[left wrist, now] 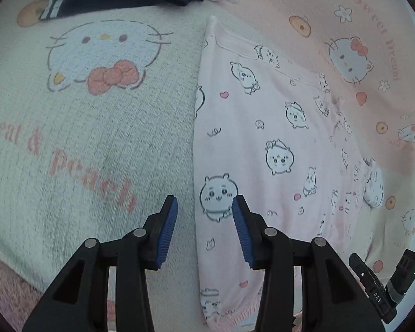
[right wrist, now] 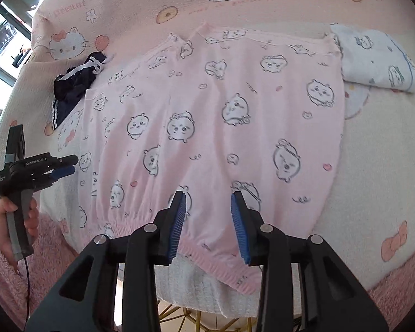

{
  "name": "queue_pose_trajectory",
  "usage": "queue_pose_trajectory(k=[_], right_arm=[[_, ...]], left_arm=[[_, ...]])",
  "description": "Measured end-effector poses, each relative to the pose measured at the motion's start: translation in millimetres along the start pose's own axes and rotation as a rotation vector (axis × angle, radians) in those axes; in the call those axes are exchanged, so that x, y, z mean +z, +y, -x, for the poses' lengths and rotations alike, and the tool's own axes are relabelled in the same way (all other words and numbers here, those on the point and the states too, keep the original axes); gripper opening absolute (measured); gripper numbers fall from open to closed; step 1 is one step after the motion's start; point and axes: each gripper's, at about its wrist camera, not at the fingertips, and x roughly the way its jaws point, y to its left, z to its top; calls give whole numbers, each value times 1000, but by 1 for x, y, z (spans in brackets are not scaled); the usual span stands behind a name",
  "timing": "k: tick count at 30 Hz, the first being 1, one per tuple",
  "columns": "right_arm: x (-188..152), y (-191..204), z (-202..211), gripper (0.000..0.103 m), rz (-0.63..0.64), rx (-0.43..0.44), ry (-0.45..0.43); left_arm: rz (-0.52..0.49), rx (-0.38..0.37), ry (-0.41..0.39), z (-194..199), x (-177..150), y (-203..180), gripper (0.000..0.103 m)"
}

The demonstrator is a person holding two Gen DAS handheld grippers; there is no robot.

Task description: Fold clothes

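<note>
Three garments lie on the blanket (right wrist: 373, 166), a cat-print cover over what may be a table or bed; the pictures do not settle which. Largest is the pink shorts (right wrist: 221, 116), spread flat across the middle of the right wrist view, elastic waistband at 6 o'clock near the draped edge, leg hems toward 12 o'clock. A seam-like line runs down them left of centre; whether it is a fold, I cannot tell, so this could be a garment just laid out or one partly folded. At 1 o'clock a white printed garment (right wrist: 379, 63) sits folded, its edge touching the shorts' corner. At 9 to 10 o'clock a dark striped garment (right wrist: 74, 88) lies crumpled just beside the shorts.

The right gripper (right wrist: 207, 221) hangs wide apart over the waistband, holding nothing. The left gripper (left wrist: 204, 227), also wide and empty, is above the shorts' left edge.

Risks, as I judge them: the waistband sits close to the drop, so a pull toward 6 o'clock could slide the shorts off. Pinching too deep could catch the blanket too. A sweep toward 1 o'clock may disturb the folded piece.
</note>
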Motion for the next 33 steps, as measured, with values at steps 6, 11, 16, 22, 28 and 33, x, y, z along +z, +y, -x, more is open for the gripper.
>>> queue_pose_trajectory(k=[6, 11, 16, 22, 28, 33], right_arm=[[15, 29, -37, 35, 78, -24, 62], [24, 42, -61, 35, 113, -44, 92], [24, 27, -60, 35, 94, -57, 108], [24, -2, -49, 35, 30, -73, 104], [29, -16, -37, 35, 4, -36, 98], [46, 33, -37, 38, 111, 47, 73]], left_arm=[[-75, -6, 27, -17, 11, -11, 12], [-86, -3, 17, -18, 12, -1, 2], [-64, 18, 21, -6, 22, 19, 2], [-37, -20, 91, -11, 25, 27, 4], [20, -101, -61, 10, 61, 37, 42], [49, -110, -83, -11, 104, 38, 42]])
